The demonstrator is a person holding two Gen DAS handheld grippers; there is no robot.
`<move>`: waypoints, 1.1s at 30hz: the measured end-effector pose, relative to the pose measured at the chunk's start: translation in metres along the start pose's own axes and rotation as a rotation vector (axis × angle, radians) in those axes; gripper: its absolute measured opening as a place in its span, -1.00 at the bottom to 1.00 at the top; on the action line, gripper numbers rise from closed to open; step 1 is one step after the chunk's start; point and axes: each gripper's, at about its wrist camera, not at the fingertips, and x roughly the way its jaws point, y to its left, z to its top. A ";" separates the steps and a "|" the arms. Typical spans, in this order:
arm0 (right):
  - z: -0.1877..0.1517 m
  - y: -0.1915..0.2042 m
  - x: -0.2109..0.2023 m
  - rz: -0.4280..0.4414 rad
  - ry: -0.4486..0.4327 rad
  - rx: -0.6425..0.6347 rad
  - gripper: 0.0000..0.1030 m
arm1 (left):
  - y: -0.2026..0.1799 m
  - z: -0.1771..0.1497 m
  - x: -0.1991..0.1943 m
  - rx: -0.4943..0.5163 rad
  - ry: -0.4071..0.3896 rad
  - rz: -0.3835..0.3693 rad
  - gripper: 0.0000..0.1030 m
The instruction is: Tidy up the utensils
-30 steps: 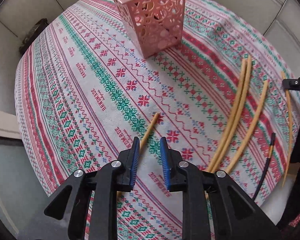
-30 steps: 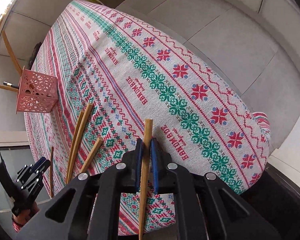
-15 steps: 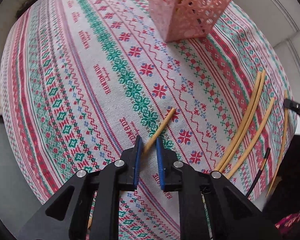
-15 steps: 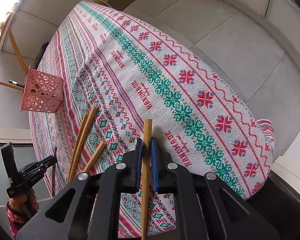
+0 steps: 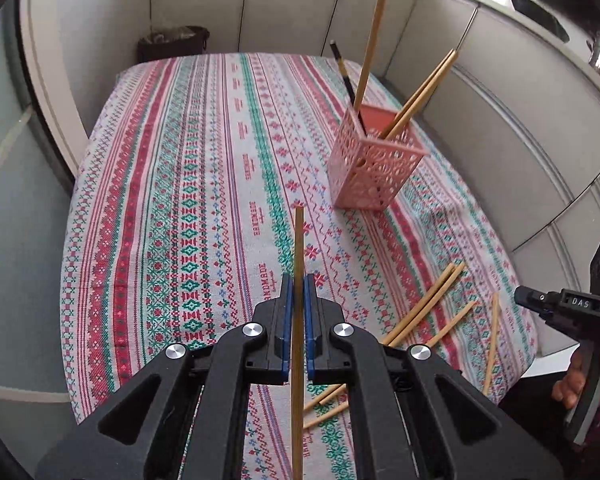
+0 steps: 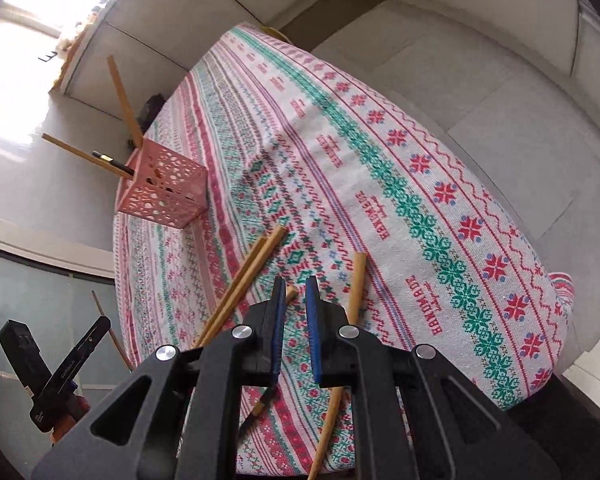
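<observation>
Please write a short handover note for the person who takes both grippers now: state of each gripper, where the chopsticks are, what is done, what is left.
Left gripper: shut on one bamboo chopstick, lifted off the tablecloth.
Right gripper: jaws slightly apart, nothing between them.
Done: four chopsticks stand in the pink holder.
Left: drop the held one into the holder, then the loose chopsticks, including a dark-tipped one.
</observation>
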 end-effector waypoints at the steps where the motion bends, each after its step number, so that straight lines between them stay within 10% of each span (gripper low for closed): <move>1: 0.000 0.005 -0.006 0.010 -0.021 -0.021 -0.80 | -0.005 0.001 -0.007 -0.013 -0.037 -0.002 -0.92; 5: -0.003 0.017 -0.028 0.006 -0.072 -0.084 -0.80 | -0.035 -0.003 -0.029 -0.031 -0.151 -0.019 -0.92; 14: 0.019 -0.014 0.032 -0.319 0.171 0.049 -0.68 | -0.060 -0.008 -0.062 -0.008 -0.254 -0.089 -0.92; 23: 0.023 0.015 0.064 -0.443 0.193 -0.005 -0.11 | -0.061 -0.003 -0.083 0.015 -0.325 -0.120 -0.92; 26: 0.015 0.023 0.066 -0.488 0.166 -0.074 -0.82 | -0.060 -0.002 -0.085 0.008 -0.336 -0.125 -0.92; 33: -0.009 0.028 0.037 -0.321 0.014 -0.092 -0.85 | -0.065 -0.001 -0.095 0.016 -0.365 -0.140 -0.92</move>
